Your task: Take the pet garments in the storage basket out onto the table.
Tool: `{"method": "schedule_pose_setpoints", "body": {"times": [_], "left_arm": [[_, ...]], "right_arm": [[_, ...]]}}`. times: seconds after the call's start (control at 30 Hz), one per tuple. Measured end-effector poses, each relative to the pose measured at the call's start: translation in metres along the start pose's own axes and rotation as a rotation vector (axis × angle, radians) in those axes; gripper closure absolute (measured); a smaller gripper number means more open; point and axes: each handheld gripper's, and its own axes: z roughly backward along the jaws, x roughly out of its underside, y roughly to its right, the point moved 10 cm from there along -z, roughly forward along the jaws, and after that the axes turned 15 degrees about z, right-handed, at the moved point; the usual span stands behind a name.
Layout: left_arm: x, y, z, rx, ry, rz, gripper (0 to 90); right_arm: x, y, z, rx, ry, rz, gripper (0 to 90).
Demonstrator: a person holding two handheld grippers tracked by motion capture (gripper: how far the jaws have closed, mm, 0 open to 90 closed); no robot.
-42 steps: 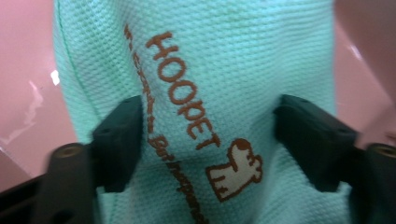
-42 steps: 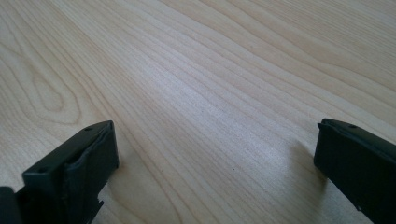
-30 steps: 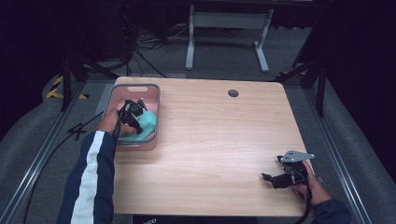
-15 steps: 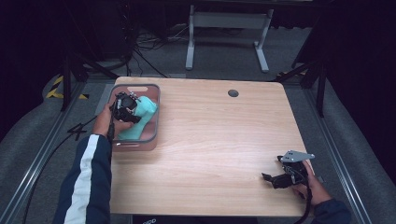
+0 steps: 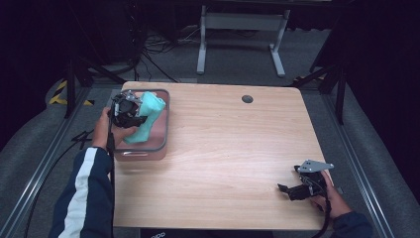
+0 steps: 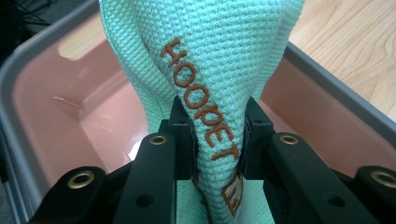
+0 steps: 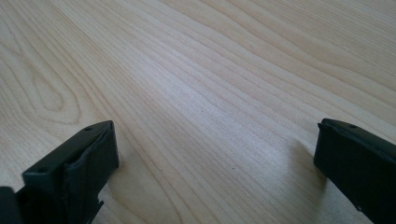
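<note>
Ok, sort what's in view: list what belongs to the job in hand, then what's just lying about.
In the job:
- left gripper, shut on the mint towel
- pink bin that the towel hangs over

Lying about:
- right gripper, open, resting on the table
- dark round cap in the tabletop

The tub (image 5: 163, 130) sits on the worktop (image 5: 228, 163) at its far left corner. My left gripper (image 5: 130, 113) is over the tub, its jaws clamped on the cloth (image 5: 148, 111) above it. My right gripper (image 5: 297, 191) rests well right of the tub, nearer me.
</note>
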Motion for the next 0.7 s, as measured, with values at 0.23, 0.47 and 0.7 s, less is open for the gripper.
{"method": "schedule_pose_setpoints", "body": {"times": [0.23,0.47,0.7], "left_arm": [[-0.004,0.002,0.019,0.035,0.078,0.020,72.0],[-0.009,0.011,0.034,0.052,0.120,-0.004,72.2],[-0.017,0.028,0.046,0.068,0.147,-0.050,72.3]], "right_arm": [[0.000,0.000,0.000,0.000,0.000,-0.001,0.2],[0.000,0.000,0.000,0.001,0.000,-0.001,0.2],[0.000,0.000,0.000,0.001,0.000,-0.002,0.2]]}}
